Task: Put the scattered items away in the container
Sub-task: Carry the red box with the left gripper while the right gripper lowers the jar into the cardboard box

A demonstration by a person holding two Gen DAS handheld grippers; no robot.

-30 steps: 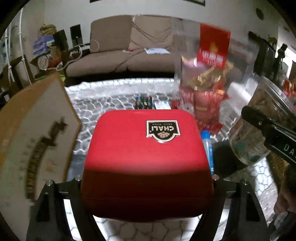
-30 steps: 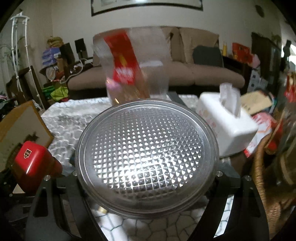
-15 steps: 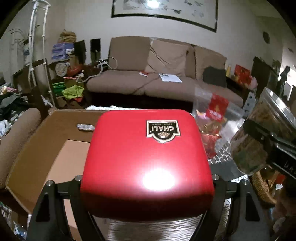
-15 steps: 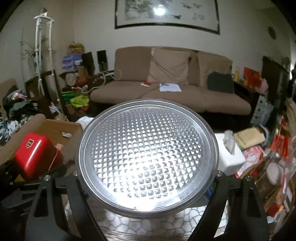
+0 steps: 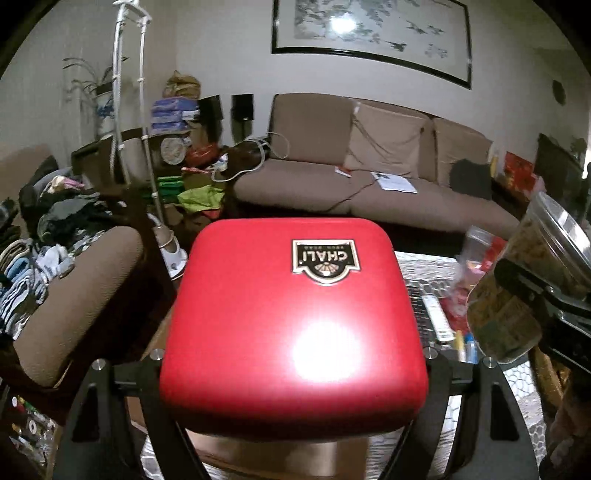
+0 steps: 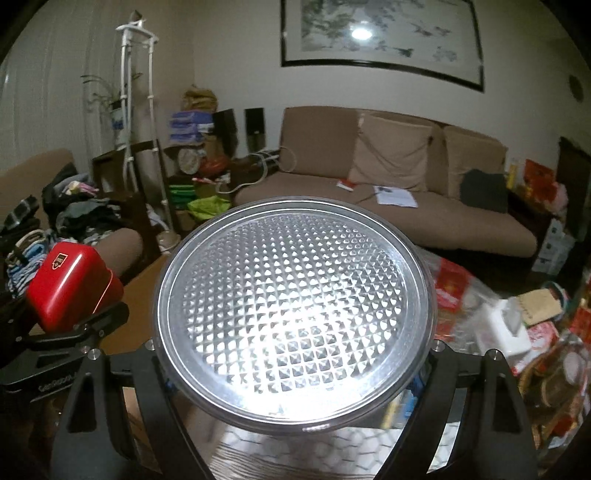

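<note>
Home living room, brown sofa (image 5: 369, 177), framed painting (image 5: 373, 33) above, laundry pile (image 6: 70, 206), cluttered shelves (image 6: 192, 147)

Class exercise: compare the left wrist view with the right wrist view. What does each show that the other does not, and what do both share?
Only the left wrist view shows the jar's side and contents. Only the right wrist view shows its patterned lid face-on and the white tissue box. Both show the red tin, shut in the left gripper, the sofa and the framed painting.

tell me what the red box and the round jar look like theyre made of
Red box: probably painted tin or glossy plastic; smooth, with a bright glare spot and a badge. Round jar: clear plastic most likely, possibly glass; its lid is see-through with a moulded diamond pattern that catches the light.
</note>
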